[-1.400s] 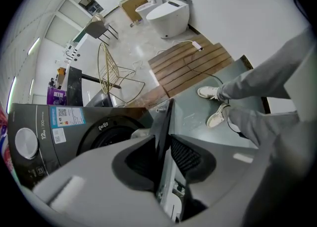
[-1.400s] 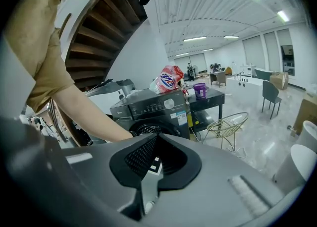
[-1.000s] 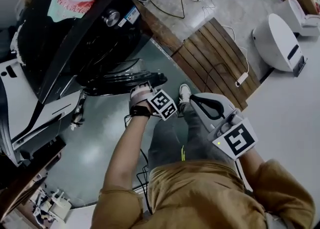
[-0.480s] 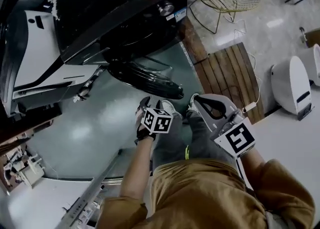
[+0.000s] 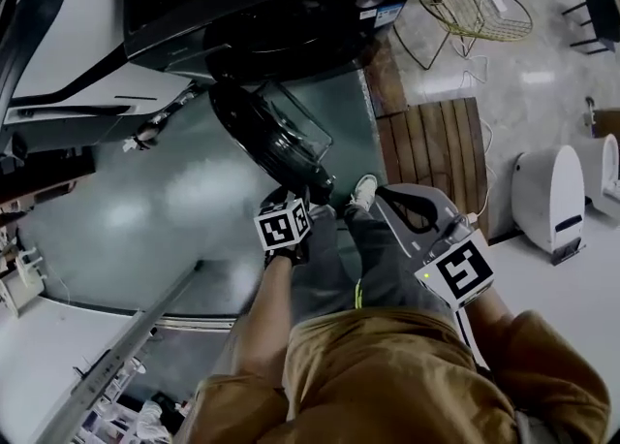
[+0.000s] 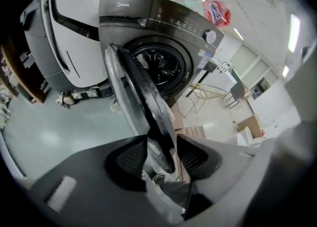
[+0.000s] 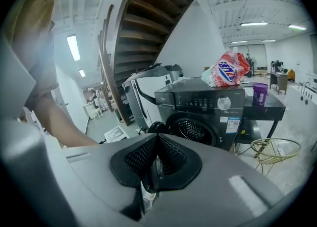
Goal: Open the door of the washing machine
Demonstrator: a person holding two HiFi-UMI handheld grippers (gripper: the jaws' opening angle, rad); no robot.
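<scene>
1. Head view: steeply down over left gripper (image 5: 308,198) and right gripper (image 5: 386,198), washer (image 5: 271,6) beyond them.
2. Left gripper view: close against the door (image 6: 141,102).
3. Right gripper view: farther back, same washer (image 7: 203,107) ahead.

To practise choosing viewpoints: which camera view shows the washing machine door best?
The left gripper view: the door fills the middle, its edge between the left gripper's jaws. The head view shows it swung open, from above; the right gripper view's jaws hide most of it.

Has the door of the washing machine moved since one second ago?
Yes. The door has swung farther out from the washing machine front, with the left gripper clamped on its rim.
</scene>
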